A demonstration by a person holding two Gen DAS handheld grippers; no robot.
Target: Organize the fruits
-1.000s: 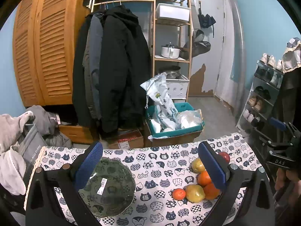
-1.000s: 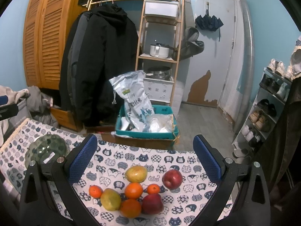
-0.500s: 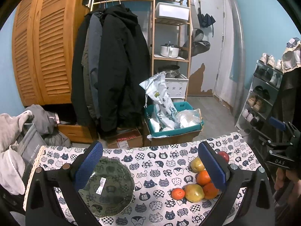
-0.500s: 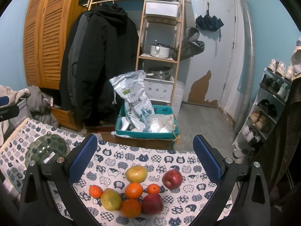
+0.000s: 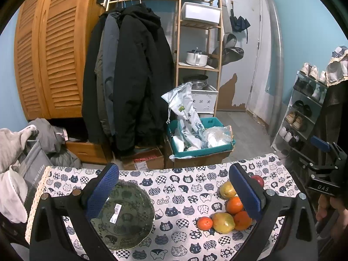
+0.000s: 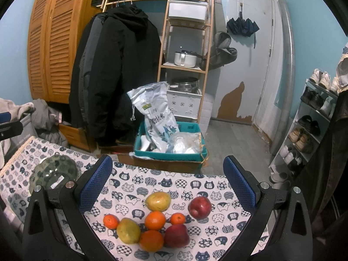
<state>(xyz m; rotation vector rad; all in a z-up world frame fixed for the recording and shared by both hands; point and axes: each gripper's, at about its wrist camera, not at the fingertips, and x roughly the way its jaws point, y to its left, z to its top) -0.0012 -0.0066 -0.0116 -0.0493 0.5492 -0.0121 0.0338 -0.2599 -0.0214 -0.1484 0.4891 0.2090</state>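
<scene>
The left gripper (image 5: 174,193) is held with its blue pads spread wide and empty above the cat-patterned tablecloth (image 5: 182,187), over a green glass bowl (image 5: 125,215) that is seen at the cloth's left part. The right gripper (image 6: 167,187) is likewise spread wide with nothing between its pads, above a cluster of fruit (image 6: 156,219): two yellow-green mangoes, three oranges, two small tangerines and two red apples are grouped on the cloth's right part, most of them touching, well apart from the bowl.
</scene>
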